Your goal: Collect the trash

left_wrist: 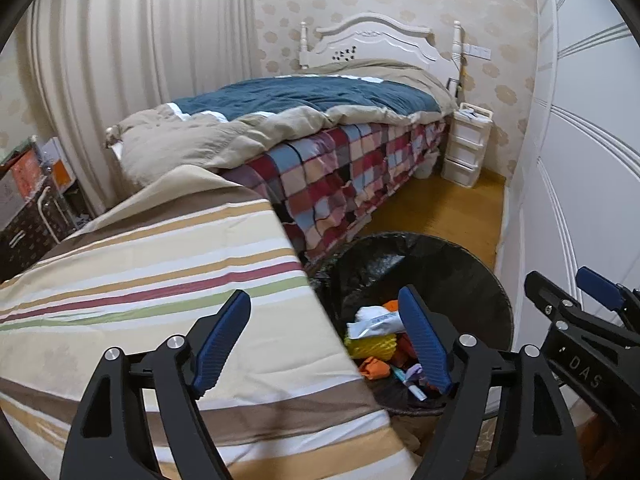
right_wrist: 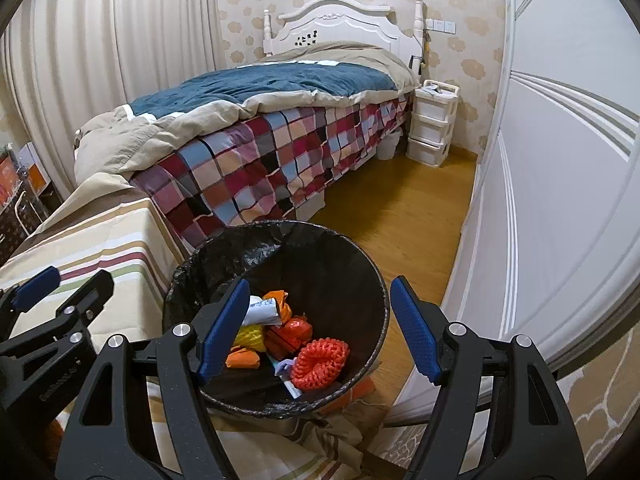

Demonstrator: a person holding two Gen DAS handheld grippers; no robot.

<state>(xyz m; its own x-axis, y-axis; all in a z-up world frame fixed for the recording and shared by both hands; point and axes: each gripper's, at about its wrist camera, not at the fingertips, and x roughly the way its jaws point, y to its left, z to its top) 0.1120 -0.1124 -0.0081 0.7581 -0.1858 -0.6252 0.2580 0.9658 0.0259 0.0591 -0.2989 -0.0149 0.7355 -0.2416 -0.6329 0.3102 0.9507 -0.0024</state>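
Both tongs gaping wide, empty. Left tongs poised over the edge of the striped counter, straddling the rim of the black-lined bin; right tongs hovering directly above the bin's mouth. Trash heaped at the bin's bottom: a white wrapper, a yellow cord bundle, orange scraps, a coiled red-orange net. Beyond, a bed under a plaid cover and a white drawer unit on the wooden floor.
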